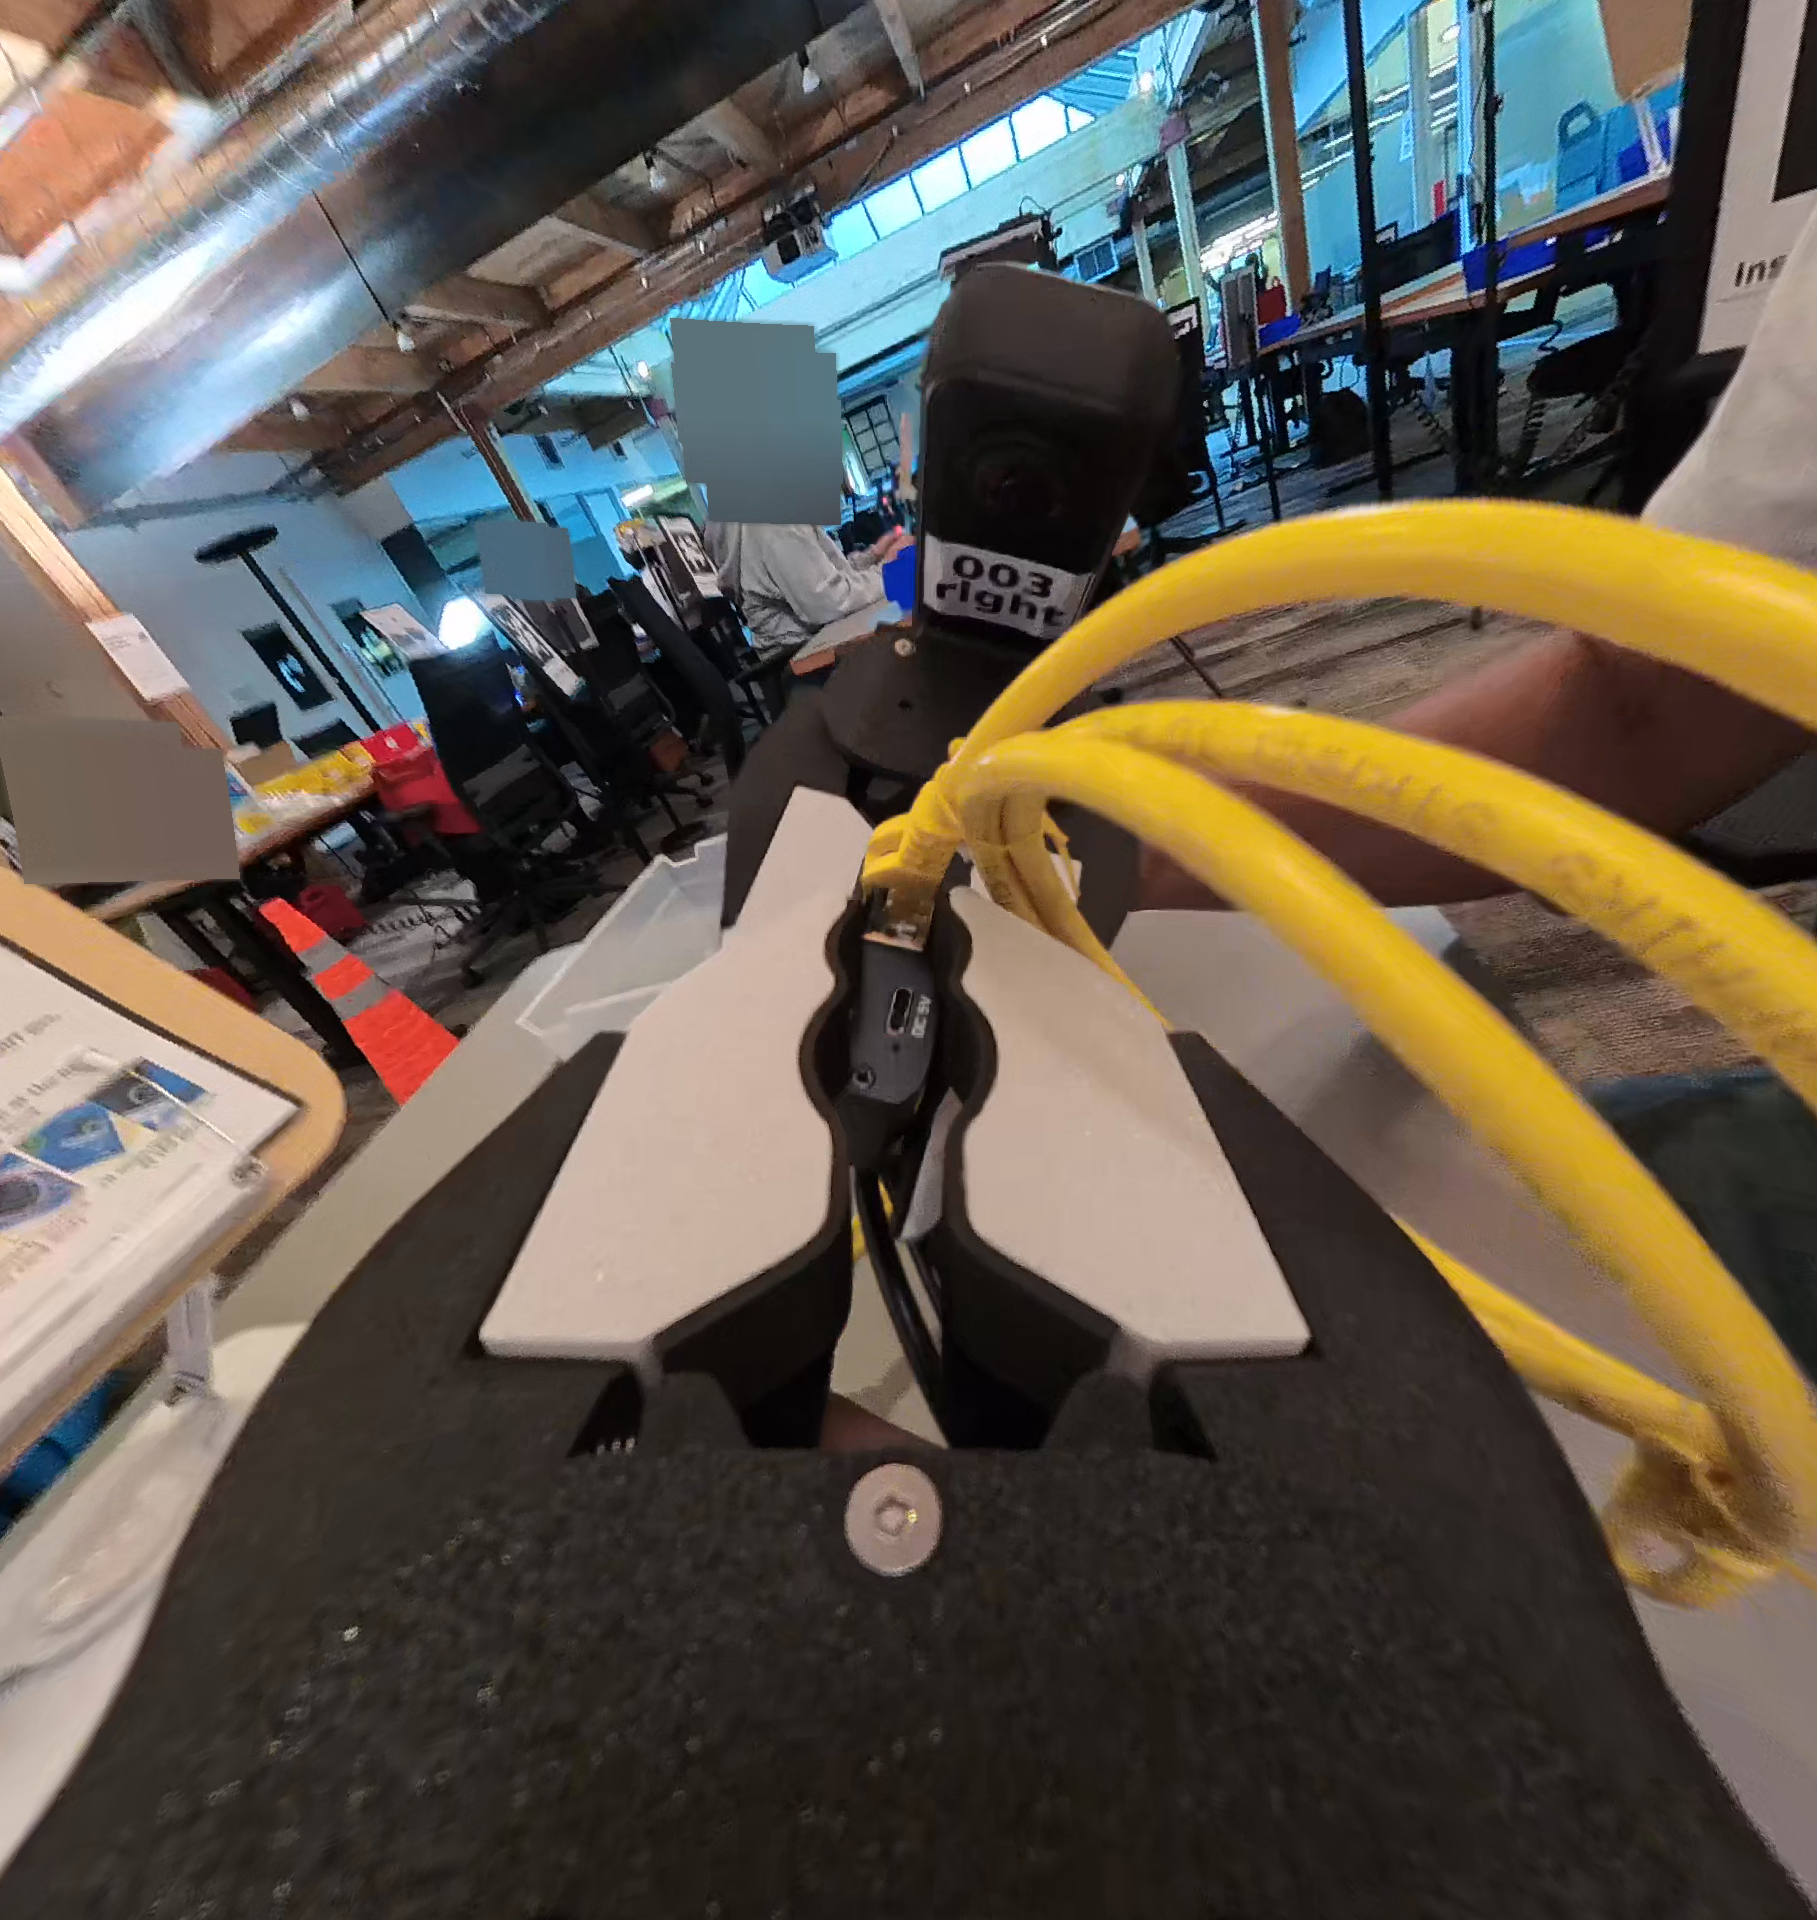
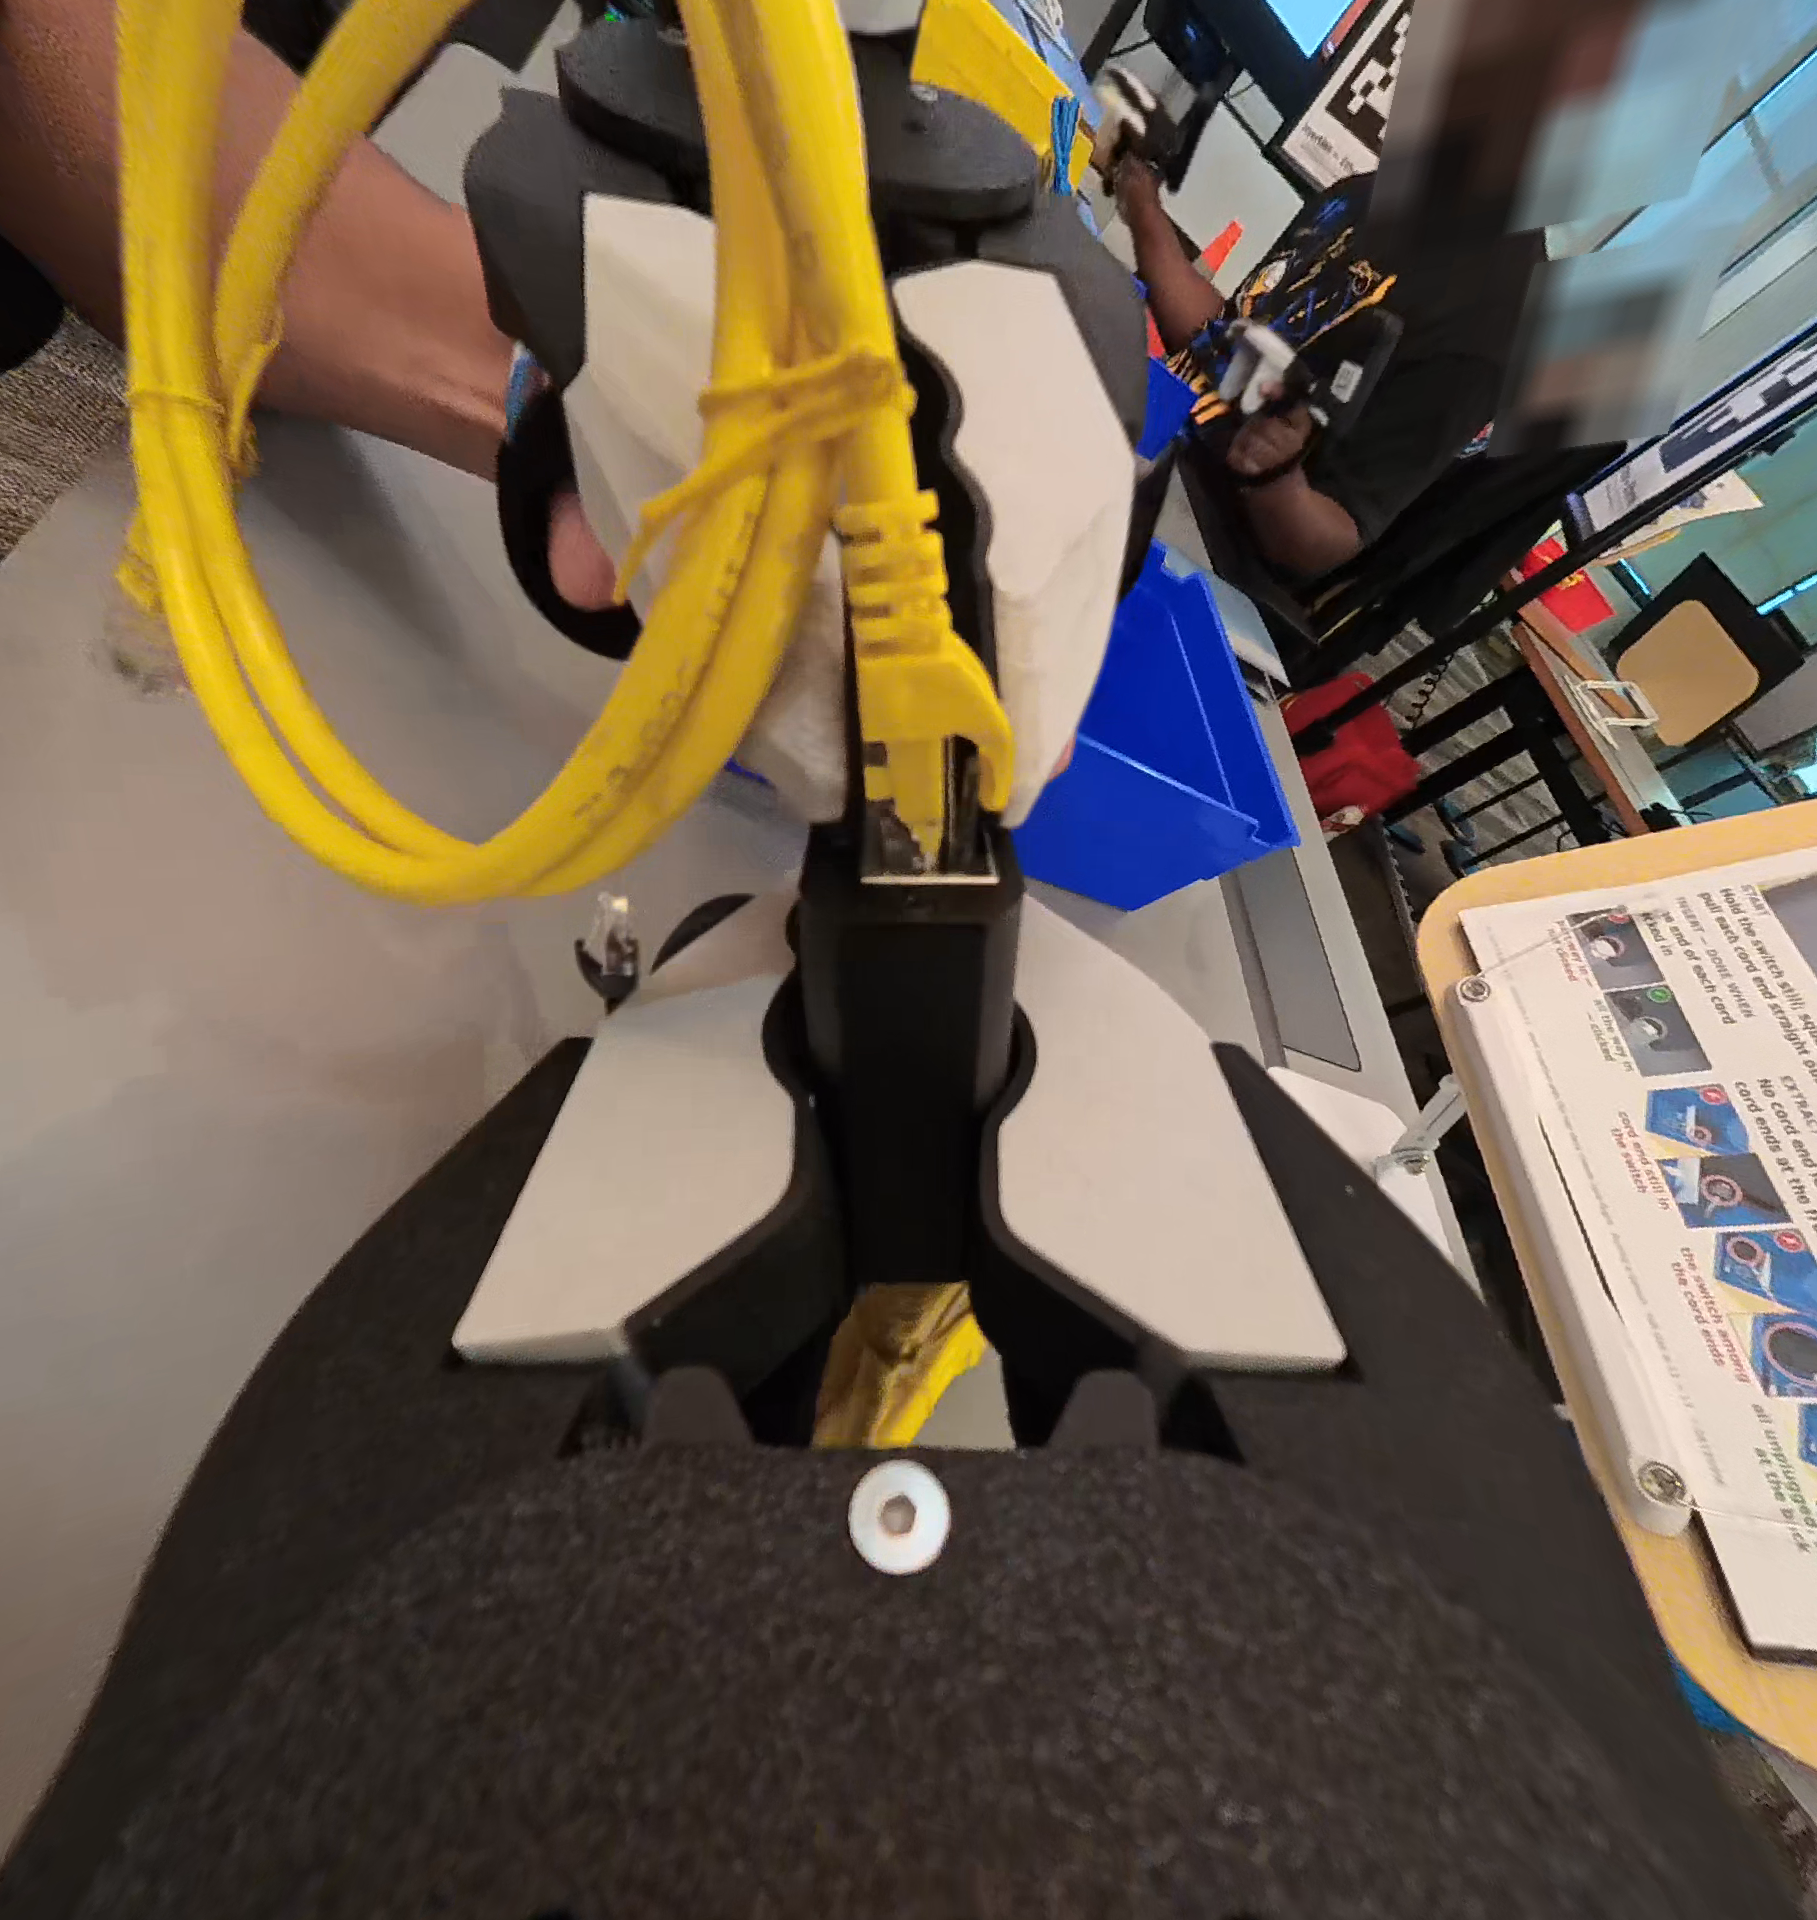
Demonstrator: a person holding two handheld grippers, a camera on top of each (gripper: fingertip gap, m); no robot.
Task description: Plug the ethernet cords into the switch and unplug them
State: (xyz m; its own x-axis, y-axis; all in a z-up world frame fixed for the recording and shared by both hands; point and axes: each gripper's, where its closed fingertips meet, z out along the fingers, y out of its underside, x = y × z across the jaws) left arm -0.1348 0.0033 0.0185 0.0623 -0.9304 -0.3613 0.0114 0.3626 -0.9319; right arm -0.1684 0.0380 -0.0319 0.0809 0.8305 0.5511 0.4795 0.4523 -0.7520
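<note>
Two tongs face-to-face: right tongs (image 2: 909, 1049) clamp black switch (image 2: 909, 1091), left tongs (image 2: 919, 769) pinch yellow plug (image 2: 909, 665) at port

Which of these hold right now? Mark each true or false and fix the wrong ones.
1. The right gripper has the black switch between its fingers. True.
2. The yellow plug lies loose on the table. False: it is at the switch's port, between the left gripper's fingers.
3. The yellow cord is bundled in tied loops. True.
4. The bin behind the switch is red. False: it is blue.
5. No other plug is on the table. False: a clear plug on a black cord lies left of the switch.
</note>
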